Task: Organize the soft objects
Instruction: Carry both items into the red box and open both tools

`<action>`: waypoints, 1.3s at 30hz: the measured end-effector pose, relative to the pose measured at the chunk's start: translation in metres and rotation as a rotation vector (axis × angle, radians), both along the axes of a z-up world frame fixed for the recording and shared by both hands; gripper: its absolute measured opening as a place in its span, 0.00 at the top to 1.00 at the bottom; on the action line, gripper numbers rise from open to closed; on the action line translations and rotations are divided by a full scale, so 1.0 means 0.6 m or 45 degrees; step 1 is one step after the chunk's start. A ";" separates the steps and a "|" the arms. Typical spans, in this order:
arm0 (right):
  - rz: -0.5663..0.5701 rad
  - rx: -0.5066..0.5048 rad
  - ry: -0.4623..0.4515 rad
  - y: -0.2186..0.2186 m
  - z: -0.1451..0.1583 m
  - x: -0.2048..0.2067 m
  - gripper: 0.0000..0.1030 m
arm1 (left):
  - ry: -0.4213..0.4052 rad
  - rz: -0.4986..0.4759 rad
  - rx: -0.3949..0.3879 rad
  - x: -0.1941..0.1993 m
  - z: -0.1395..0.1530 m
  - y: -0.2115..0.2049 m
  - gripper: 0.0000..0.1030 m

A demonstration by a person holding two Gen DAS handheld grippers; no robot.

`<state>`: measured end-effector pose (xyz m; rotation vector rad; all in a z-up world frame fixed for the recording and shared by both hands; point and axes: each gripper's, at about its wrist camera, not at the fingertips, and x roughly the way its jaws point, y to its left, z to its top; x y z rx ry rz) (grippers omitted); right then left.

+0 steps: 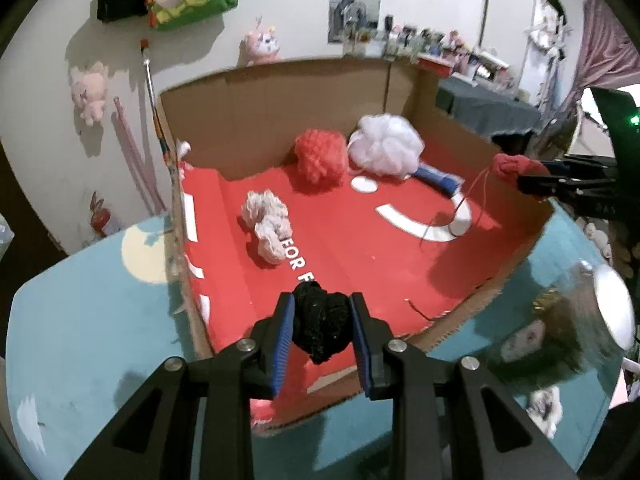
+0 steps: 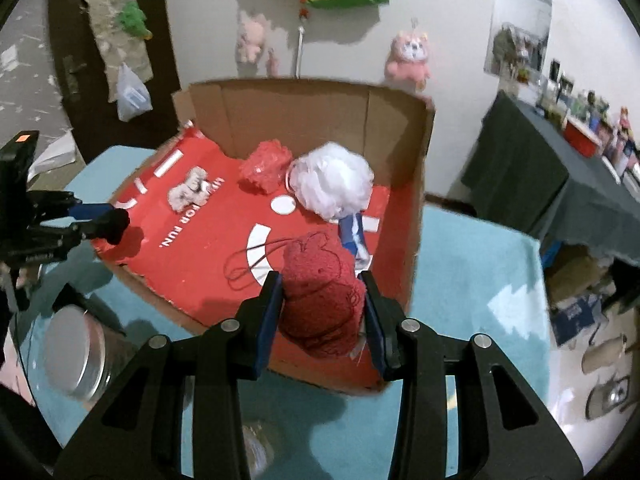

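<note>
The left gripper point(image 1: 322, 326) pinches a black ball of yarn point(image 1: 320, 324) between its blue pads, the ball bulging above and below the fingers, and it hangs over the near edge of a cardboard box point(image 1: 280, 104) whose floor is red with white lettering. The right gripper point(image 2: 322, 312) is clamped on a dark red ball of yarn point(image 2: 322, 304) in the same way — a loose strand of red thread point(image 2: 248, 262) trails from the ball and loops over the red floor just ahead of the fingers and to their left. In the left wrist view the right gripper comes in from the right edge, its red ball over the box's right wall; in the right wrist view the left gripper point(image 2: 116, 220) reaches in from the left with its black ball over the box's left edge. Ahead of both grippers, already lying in the box, are a pale crinkled bundle point(image 1: 266, 228) on the left side, a bright red mesh puff point(image 1: 320, 158) toward the back wall, and a white mesh puff point(image 1: 384, 146) just beside it on the right — the white one lies partly over a blue and white tube point(image 1: 438, 180). The box stands on a light blue table point(image 1: 80, 340). A clear jar with a silver lid point(image 2: 74, 350) lies on the table to the left of the right gripper, near the box's front corner.
</note>
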<state>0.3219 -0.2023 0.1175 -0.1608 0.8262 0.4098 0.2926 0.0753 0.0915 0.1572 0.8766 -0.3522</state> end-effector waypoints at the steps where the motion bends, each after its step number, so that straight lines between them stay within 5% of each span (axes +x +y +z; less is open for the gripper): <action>1: -0.015 -0.020 0.017 0.006 -0.007 0.007 0.65 | 0.010 0.010 0.021 0.006 -0.006 -0.005 0.71; 15: -0.033 -0.376 0.149 0.064 -0.107 0.057 0.64 | 0.087 0.029 0.138 0.051 -0.050 -0.028 0.70; 33: 0.013 -0.499 0.085 0.076 -0.121 0.056 0.61 | 0.067 0.027 0.159 0.053 -0.053 -0.030 0.65; 39: 0.027 -0.502 0.086 0.079 -0.120 0.053 0.50 | 0.023 0.039 0.138 0.037 -0.033 -0.030 0.44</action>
